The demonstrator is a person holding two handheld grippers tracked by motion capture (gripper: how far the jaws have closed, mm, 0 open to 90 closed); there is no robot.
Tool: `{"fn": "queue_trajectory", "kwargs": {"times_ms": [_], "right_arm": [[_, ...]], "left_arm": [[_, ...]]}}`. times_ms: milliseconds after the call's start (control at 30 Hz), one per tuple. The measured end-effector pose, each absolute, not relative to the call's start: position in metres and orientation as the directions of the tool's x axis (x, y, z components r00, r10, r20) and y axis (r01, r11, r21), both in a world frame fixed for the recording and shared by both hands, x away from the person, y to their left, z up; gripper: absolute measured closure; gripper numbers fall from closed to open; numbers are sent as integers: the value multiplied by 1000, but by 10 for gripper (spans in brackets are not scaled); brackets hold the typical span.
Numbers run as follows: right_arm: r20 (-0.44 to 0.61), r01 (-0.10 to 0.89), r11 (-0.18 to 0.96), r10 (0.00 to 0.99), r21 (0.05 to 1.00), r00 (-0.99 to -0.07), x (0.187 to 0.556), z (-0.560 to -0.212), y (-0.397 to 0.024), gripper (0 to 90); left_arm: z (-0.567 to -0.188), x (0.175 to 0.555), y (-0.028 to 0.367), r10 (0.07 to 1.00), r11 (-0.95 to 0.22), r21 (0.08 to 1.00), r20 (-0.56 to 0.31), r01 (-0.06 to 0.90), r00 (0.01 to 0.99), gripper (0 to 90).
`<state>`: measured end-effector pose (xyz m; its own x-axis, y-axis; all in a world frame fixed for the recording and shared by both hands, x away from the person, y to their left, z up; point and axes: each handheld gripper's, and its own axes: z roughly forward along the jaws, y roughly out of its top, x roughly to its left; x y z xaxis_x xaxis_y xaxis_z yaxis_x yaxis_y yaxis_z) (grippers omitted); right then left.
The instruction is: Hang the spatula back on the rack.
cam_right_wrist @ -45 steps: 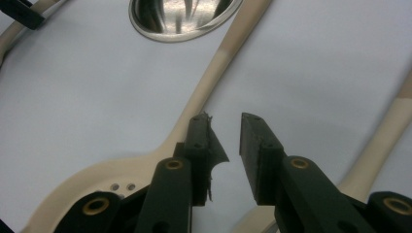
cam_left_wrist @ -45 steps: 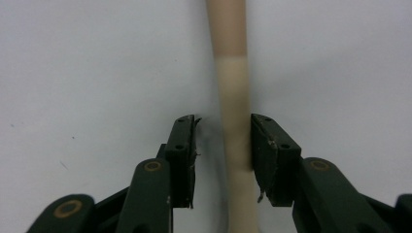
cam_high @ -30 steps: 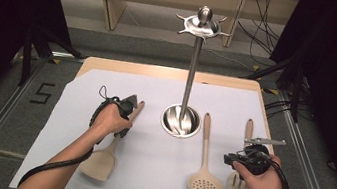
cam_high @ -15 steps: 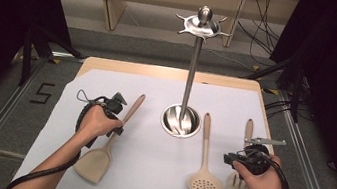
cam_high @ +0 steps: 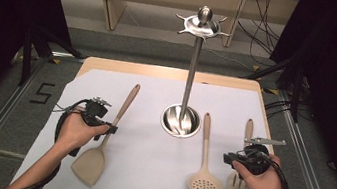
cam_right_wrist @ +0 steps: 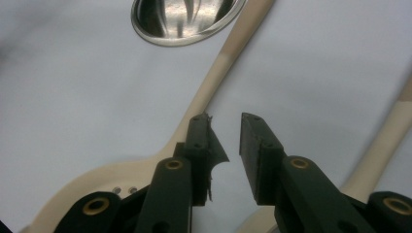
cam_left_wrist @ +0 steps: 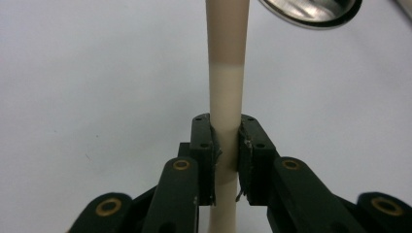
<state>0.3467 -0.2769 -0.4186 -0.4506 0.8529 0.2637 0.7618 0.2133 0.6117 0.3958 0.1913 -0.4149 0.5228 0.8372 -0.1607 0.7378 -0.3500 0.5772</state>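
Left gripper view: spatula handle (cam_left_wrist: 225, 97) clamped between left claw (cam_left_wrist: 225, 150) pads.

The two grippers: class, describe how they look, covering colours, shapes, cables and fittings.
The left gripper and right gripper have two black jaws with blocky tips and brass-coloured rivets on black links. From above, each is a compact black body trailing a black cable; the right one carries a grey plate. No sleeves show on the forearms.

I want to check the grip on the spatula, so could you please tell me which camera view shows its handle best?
The left gripper view: the spatula's handle fills the centre, clamped between the left tool's pads. The high view shows the whole spatula small, partly hidden by the hand. In the right gripper view I cannot make it out.
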Motion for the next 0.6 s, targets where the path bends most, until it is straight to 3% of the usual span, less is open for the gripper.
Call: {"fn": "queue_trajectory", "kwargs": {"times_ms": [167,600], "right_arm": [[271,773,203,858,602,-436,345,-418,-276,743],[222,731,204,870,651,-440,342,-415,-279,730]], "left_arm": [[-410,387,194,846,-295,662,-155,689,510,777],[-394,375,204,849,-280,742,-104,609,518,777]]}}
